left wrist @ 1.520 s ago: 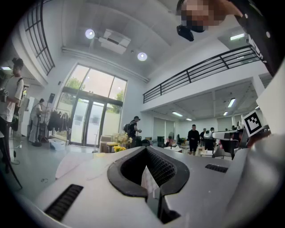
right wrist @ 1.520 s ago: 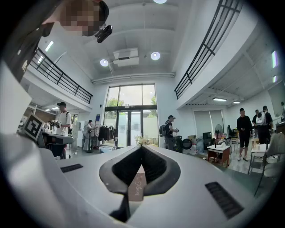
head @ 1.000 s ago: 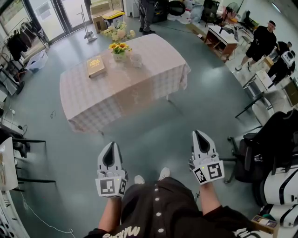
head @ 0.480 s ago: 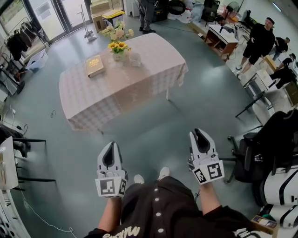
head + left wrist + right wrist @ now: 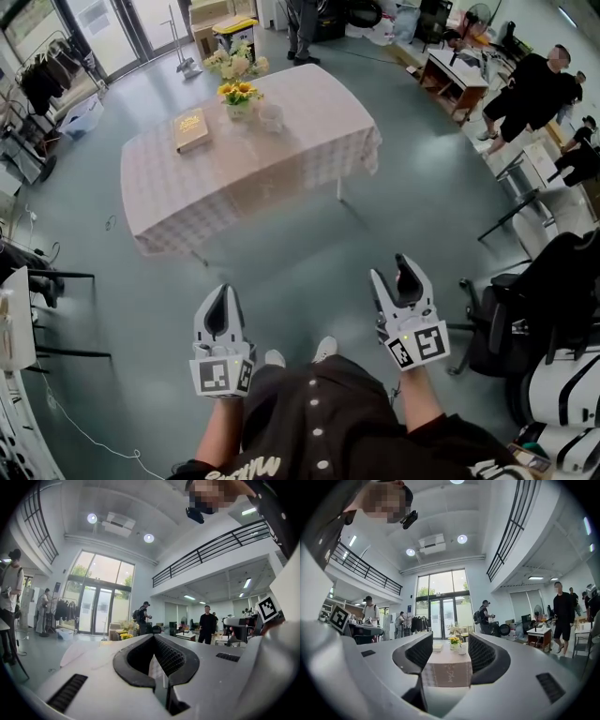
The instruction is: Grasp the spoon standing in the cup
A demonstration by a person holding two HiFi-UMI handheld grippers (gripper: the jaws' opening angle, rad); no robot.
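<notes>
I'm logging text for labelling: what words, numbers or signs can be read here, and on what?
Nothing reads clearly.
Book cover: gold print, too small.
Table runner: pale script, too blurred.
Person's shirt: white lettering, cut off at the edge.
Cubes on left gripper and right gripper: square markers, no words.

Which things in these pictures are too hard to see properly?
- The spoon: in the head view the cup on the table is far off and too small, so no spoon can be made out. The right gripper view shows it no better.
- The book: its cover print is too small to read in the head view.
- The table in the left gripper view: mostly hidden behind the shut jaws of the left gripper.
</notes>
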